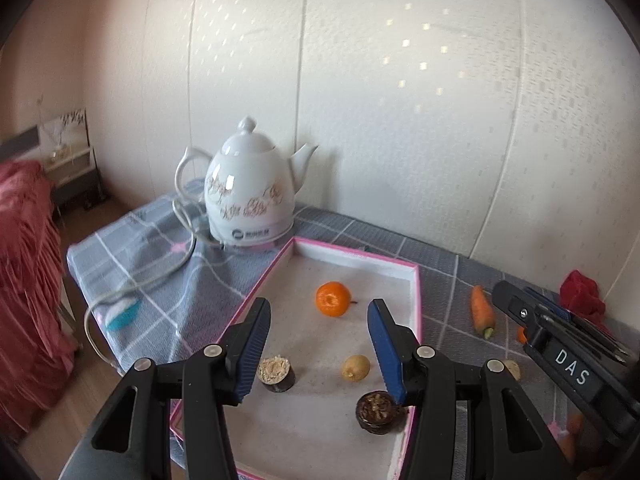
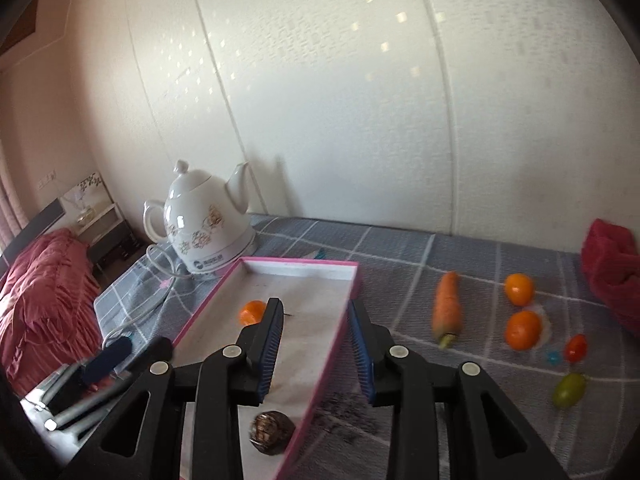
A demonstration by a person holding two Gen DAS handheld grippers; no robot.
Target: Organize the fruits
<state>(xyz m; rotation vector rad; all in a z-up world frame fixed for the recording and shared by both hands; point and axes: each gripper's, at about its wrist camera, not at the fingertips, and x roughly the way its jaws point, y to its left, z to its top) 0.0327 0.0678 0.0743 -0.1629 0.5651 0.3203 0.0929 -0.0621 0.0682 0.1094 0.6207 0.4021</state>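
A white tray with a pink rim [image 1: 356, 256] holds a tangerine [image 1: 333, 299], a small yellow fruit [image 1: 355, 367] and two dark round pieces [image 1: 276, 374] [image 1: 376, 412]. My left gripper [image 1: 319, 303] hovers above the tray, open, with nothing between its fingers. My right gripper [image 2: 314, 304] hangs over the tray's right rim [image 2: 344, 312], its jaws a little apart and empty. On the cloth to the right lie a carrot [image 2: 448, 308], two tangerines [image 2: 519, 289] [image 2: 523, 330], a red cherry tomato [image 2: 575, 348] and a green one [image 2: 569, 389].
A white ceramic kettle [image 1: 250, 196] stands behind the tray's far left corner, its cord [image 1: 160, 276] trailing over the checked tablecloth [image 1: 132, 248]. A red cloth [image 2: 612, 264] lies at the far right by the wall. The table's left edge drops toward a red bedspread [image 1: 24, 280].
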